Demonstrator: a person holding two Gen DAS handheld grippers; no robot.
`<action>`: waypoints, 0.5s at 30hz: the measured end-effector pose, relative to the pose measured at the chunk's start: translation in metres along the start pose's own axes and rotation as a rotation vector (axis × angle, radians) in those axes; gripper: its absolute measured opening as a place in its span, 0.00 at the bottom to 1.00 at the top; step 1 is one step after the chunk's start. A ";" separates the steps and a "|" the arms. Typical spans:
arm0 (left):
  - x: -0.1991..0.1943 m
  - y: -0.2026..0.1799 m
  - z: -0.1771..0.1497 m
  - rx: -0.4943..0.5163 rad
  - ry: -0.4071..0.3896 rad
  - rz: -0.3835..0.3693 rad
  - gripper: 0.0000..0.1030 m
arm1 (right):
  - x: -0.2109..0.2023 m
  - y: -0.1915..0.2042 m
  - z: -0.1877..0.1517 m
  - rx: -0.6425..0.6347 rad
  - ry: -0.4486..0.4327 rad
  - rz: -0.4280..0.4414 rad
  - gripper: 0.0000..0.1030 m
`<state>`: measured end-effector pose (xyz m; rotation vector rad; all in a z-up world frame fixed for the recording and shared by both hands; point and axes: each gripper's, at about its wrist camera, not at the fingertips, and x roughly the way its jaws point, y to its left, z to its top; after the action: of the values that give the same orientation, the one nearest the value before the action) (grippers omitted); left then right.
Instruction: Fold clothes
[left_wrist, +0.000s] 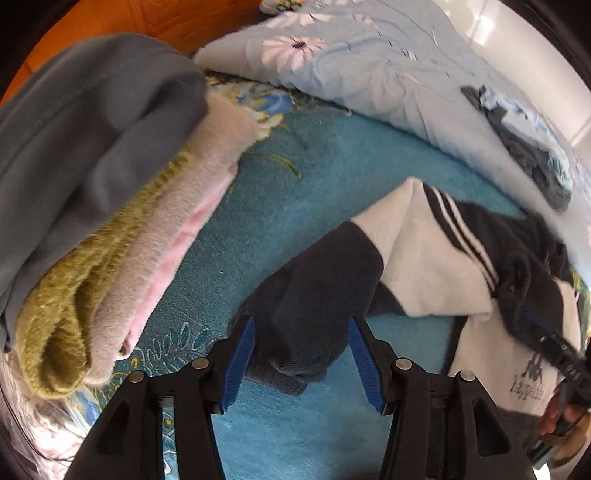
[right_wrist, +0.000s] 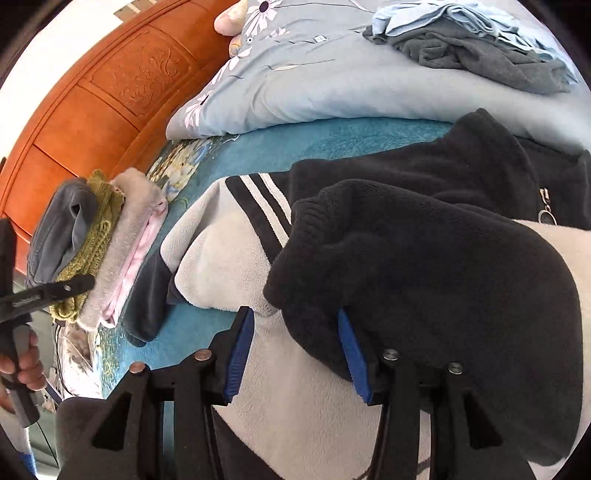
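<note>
The left gripper (left_wrist: 301, 363) is spread around a dark sleeve (left_wrist: 314, 291) of the fleece jacket (right_wrist: 236, 266); the right gripper (right_wrist: 295, 354), also spread, straddles the other sleeve (right_wrist: 424, 266).

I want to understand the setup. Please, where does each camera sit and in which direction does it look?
Left wrist: sits on the left gripper, looks along its open fingers at the dark sleeve cuff; the other hand shows.
Right wrist: sits on the right gripper, looks over the black-and-white fleece jacket toward the headboard; a hand shows.
Shared: jacket, folded stack, teal blanket.
</note>
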<state>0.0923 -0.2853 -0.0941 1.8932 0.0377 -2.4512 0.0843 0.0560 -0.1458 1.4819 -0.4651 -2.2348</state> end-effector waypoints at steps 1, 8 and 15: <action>0.011 -0.006 -0.003 0.052 0.026 0.014 0.55 | -0.005 -0.002 -0.003 0.011 -0.009 0.002 0.47; 0.072 -0.045 -0.034 0.376 0.161 0.162 0.56 | -0.041 -0.028 -0.014 0.062 -0.031 -0.034 0.48; 0.059 -0.024 -0.030 0.248 0.104 0.176 0.14 | -0.056 -0.052 -0.020 0.145 -0.051 -0.005 0.47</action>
<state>0.1053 -0.2612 -0.1591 2.0167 -0.4299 -2.3305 0.1138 0.1287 -0.1348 1.5007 -0.6522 -2.2893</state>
